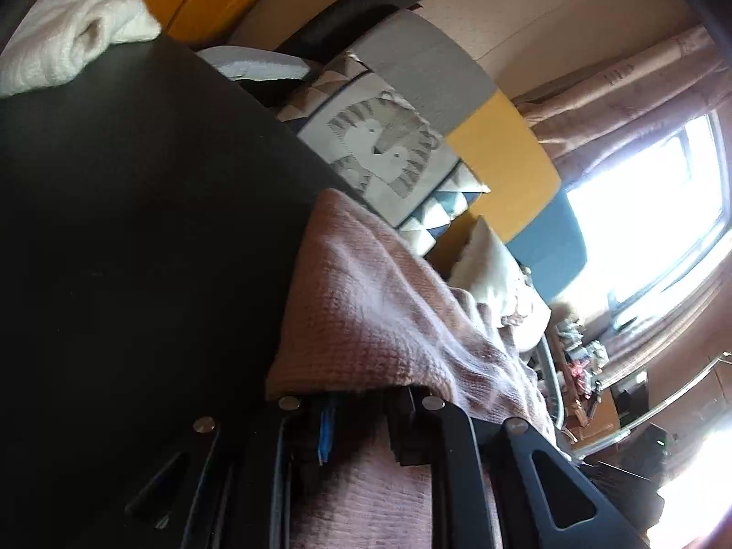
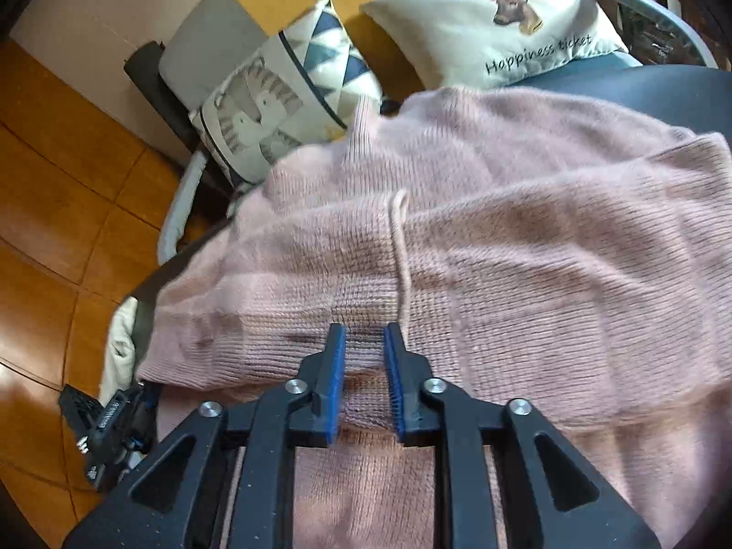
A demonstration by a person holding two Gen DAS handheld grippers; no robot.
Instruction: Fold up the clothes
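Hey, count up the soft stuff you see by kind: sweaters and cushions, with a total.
Sweaters: 2, pink sweater and white sweater
Cushions: 3, cat cushion, triangle cushion, deer cushion
Total: 5

Left wrist view: rolled hard sideways, very close, low over the dark tabletop (image 1: 137, 228), looking across the pink knitted sweater (image 1: 375, 302) toward a bright window (image 1: 649, 228). Right wrist view: angled steeply down, close above the same sweater (image 2: 503, 238), orange tiled floor (image 2: 55, 210) at left. Both share the sweater and the cat-print cushion (image 1: 389, 146) (image 2: 256, 123).
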